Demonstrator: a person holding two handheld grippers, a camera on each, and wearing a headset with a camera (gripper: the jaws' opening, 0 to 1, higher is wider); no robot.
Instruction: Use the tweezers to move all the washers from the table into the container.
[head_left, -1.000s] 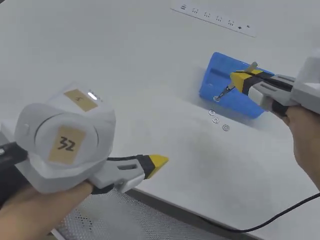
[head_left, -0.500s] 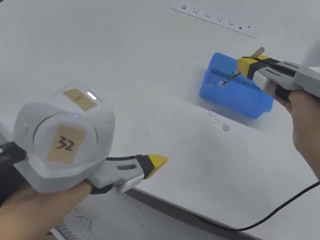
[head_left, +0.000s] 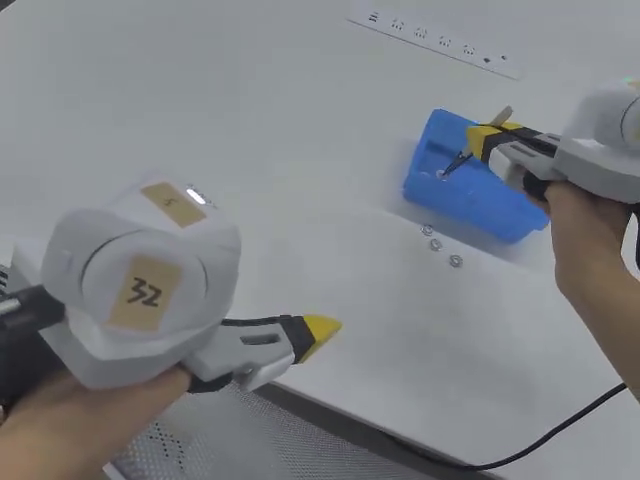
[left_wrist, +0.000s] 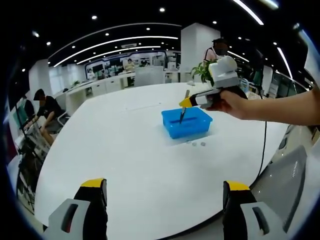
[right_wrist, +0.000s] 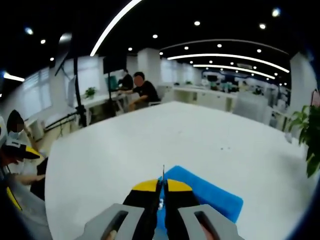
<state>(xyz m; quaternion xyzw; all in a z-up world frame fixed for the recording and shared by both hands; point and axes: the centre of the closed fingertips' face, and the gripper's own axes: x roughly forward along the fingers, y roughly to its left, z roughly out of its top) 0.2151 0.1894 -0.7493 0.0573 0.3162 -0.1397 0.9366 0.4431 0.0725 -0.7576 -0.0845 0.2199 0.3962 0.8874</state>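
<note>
R tongs (head_left: 482, 142) are clamped tight on the tweezers (head_left: 457, 161), yellow tips pinched together w/ the shaft between them. In the right gripper view both jaws of R tongs (right_wrist: 161, 186) press on the thin metal tweezers (right_wrist: 163, 174), which stick straight out ahead over the blue container (right_wrist: 210, 195).

In the head view the tweezer points dip into the container (head_left: 470, 205), which sits on the white bench (head_left: 250, 150) directly under R tongs. Can't tell if a washer is in the points, too small. Three washers (head_left: 435, 244) lie in a short row on the bench just beside the container's near wall, below R tongs' tips and on the side toward L tongs.

L tongs (head_left: 318, 330) are well apart from all that, out past the bench's near edge, gripping nothing. In the left gripper view L tongs (left_wrist: 164, 187) have jaws spread wide w/ bare bench between them. Straight ahead of them across the bench:
- container (left_wrist: 187, 127)
- R tongs (left_wrist: 186, 102) over it, held by a hand (left_wrist: 227, 102)
- tweezers (left_wrist: 182, 114) pointing down inside
- washers (left_wrist: 203, 144) on the bench, on the container's L-tongs side

Beyond R tongs, a power strip (head_left: 440, 45) is set in the bench. A black cable (head_left: 540, 445) runs over the bench edge on the R-tongs side.
</note>
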